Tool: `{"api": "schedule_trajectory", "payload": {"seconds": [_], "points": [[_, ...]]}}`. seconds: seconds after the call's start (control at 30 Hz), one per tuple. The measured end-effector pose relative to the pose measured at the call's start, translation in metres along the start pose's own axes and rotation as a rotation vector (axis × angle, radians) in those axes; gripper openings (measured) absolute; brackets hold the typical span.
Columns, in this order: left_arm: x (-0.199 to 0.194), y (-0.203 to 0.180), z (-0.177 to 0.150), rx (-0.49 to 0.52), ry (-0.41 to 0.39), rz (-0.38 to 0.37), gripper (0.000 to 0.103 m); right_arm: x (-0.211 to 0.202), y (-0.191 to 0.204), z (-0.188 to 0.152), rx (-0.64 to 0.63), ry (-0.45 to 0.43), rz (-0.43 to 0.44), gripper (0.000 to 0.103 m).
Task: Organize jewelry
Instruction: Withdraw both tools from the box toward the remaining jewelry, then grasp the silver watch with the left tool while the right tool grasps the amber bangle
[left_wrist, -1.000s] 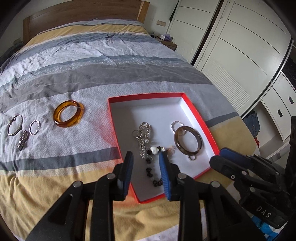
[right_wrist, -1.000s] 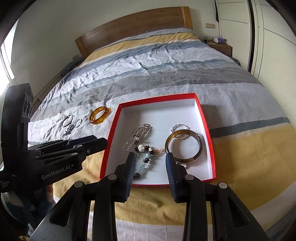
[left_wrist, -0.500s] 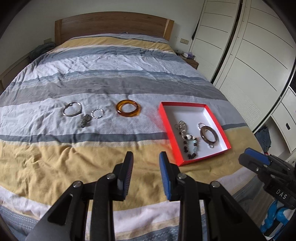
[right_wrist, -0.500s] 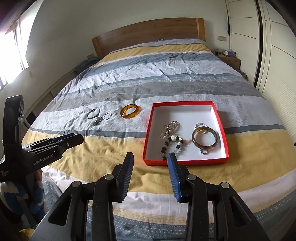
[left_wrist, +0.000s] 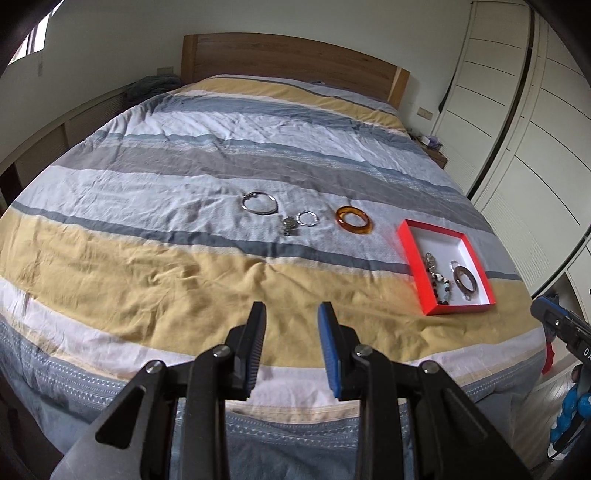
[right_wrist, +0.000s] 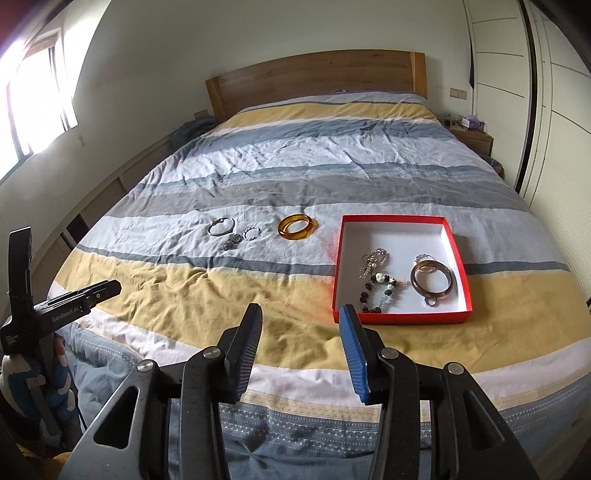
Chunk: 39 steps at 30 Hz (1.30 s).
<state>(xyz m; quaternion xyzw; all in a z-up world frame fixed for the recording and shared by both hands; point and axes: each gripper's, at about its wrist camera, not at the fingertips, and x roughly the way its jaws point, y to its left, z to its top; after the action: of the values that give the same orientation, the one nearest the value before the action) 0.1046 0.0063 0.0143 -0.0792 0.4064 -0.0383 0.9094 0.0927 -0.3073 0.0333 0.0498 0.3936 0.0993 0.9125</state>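
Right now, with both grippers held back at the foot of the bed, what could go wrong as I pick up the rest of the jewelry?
The small silver ring and dark charm lie close together on soft, wrinkled bedding; open fingers may pinch fabric or nudge one away. The amber bangle lies flat, so it could slip from a grip. The red box sits on soft quilt near the bed's foot; bumping it could tip its contents out.
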Motion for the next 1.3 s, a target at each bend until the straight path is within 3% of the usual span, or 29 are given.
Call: {"api": "schedule_trajectory", "payload": {"seconds": [0.37,0.63,1.03,1.3], "points": [[0.011,0.028,-0.003,-0.036,0.018,0.018,0.028,0.011,0.025,0.005,-0.042,0.014,0.018,0.043],[0.053,0.03,0.013,-0.026,0.048,-0.004,0.028,0.049,0.029,0.018,-0.046,0.042,0.042,0.043],[0.161,0.023,0.065,0.027,0.088,-0.044,0.028,0.165,0.032,0.064,-0.039,0.1,0.067,0.043],[0.236,0.014,0.09,0.054,0.133,-0.076,0.028,0.251,0.02,0.095,0.0,0.125,0.012,0.043]]}}
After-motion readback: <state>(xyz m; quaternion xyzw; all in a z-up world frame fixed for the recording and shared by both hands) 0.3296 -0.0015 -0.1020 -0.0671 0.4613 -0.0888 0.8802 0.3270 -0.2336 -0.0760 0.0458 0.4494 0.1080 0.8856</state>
